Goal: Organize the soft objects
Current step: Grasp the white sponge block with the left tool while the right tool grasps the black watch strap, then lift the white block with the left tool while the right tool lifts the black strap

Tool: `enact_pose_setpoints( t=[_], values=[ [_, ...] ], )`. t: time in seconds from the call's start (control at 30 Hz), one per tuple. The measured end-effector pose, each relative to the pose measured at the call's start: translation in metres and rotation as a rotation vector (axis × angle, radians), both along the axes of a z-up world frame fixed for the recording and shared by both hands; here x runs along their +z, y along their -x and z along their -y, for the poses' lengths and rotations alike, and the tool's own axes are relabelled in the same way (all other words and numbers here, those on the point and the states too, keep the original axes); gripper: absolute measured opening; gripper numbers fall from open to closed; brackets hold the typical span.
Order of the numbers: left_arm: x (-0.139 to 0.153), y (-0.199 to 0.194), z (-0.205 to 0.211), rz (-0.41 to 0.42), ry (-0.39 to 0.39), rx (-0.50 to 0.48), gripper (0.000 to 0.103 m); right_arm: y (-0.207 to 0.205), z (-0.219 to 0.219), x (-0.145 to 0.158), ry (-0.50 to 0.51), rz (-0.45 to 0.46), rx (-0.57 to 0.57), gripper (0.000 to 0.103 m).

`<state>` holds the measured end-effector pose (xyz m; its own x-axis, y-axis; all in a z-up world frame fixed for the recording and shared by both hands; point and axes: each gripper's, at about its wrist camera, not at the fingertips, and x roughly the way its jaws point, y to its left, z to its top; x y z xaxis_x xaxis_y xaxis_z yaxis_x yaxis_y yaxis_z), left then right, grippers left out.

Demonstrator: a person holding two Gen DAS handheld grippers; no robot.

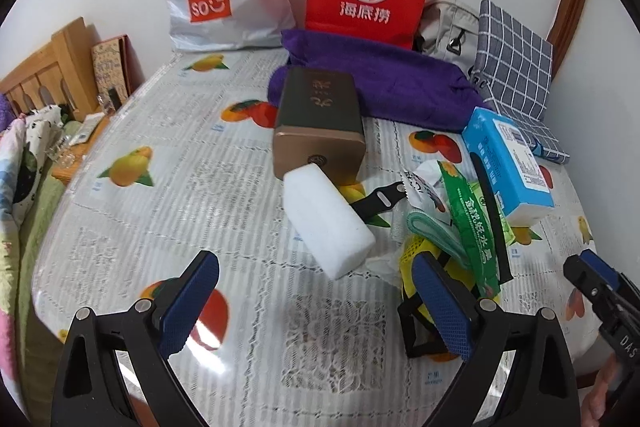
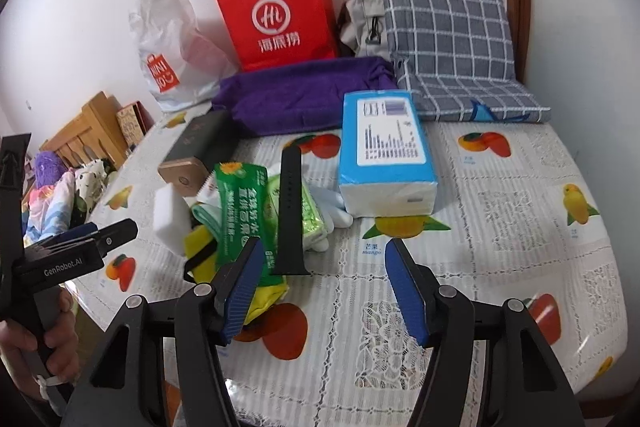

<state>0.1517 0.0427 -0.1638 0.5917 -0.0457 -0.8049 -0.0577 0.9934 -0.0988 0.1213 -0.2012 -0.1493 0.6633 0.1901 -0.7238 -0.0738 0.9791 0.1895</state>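
Lying in a loose heap on the fruit-print worktop (image 2: 500,227): sponge, packets, strap, tissues.

A white sponge block (image 1: 328,223) rests tilted, its long axis running from the gold-ended dark box (image 1: 320,123) toward the near edge, one end against that box. Just right of it, a green snack packet (image 2: 240,211) lies lengthwise over a yellow mesh item (image 1: 416,251), and a black watch strap (image 2: 290,211) stretches across the pile, pointing away from the cameras. A blue tissue pack (image 2: 386,155) sits flat beside them, long axis toward the purple towel (image 2: 296,99) behind. The left hand-held gripper (image 1: 316,307) hangs over bare cloth near the sponge, jaws wide apart and empty. The right hand-held gripper (image 2: 320,287) has jaws partly apart, nothing pressed between them, near the strap's end.
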Motion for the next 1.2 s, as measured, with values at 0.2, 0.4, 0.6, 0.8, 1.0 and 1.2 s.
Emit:
enact_pose_setpoints(
  t=[0.2,0.4,0.6,0.8,1.0,1.2],
  values=[
    [-0.023,-0.016,0.005,-0.036,0.018,-0.003,0.097,-0.018,-0.003,-0.016,0.005,-0.002,0.014,0.062],
    [-0.04,-0.029,0.004,-0.053,0.03,0.003,0.092,-0.04,-0.013,-0.027,0.002,-0.012,0.054,0.058],
    [-0.055,-0.04,0.001,-0.102,0.048,-0.019,0.036,-0.06,-0.033,-0.036,0.011,-0.021,0.107,0.048],
    [-0.057,-0.041,-0.01,-0.098,0.055,-0.025,0.035,-0.074,-0.041,-0.047,0.029,-0.05,0.125,0.043],
    [-0.059,-0.042,-0.015,-0.089,0.081,-0.043,0.035,-0.082,-0.048,-0.056,0.087,-0.073,0.134,0.037],
    [-0.059,-0.04,-0.021,-0.088,0.104,-0.052,0.035,-0.075,-0.053,-0.052,0.151,-0.047,0.145,0.03]
  ],
)
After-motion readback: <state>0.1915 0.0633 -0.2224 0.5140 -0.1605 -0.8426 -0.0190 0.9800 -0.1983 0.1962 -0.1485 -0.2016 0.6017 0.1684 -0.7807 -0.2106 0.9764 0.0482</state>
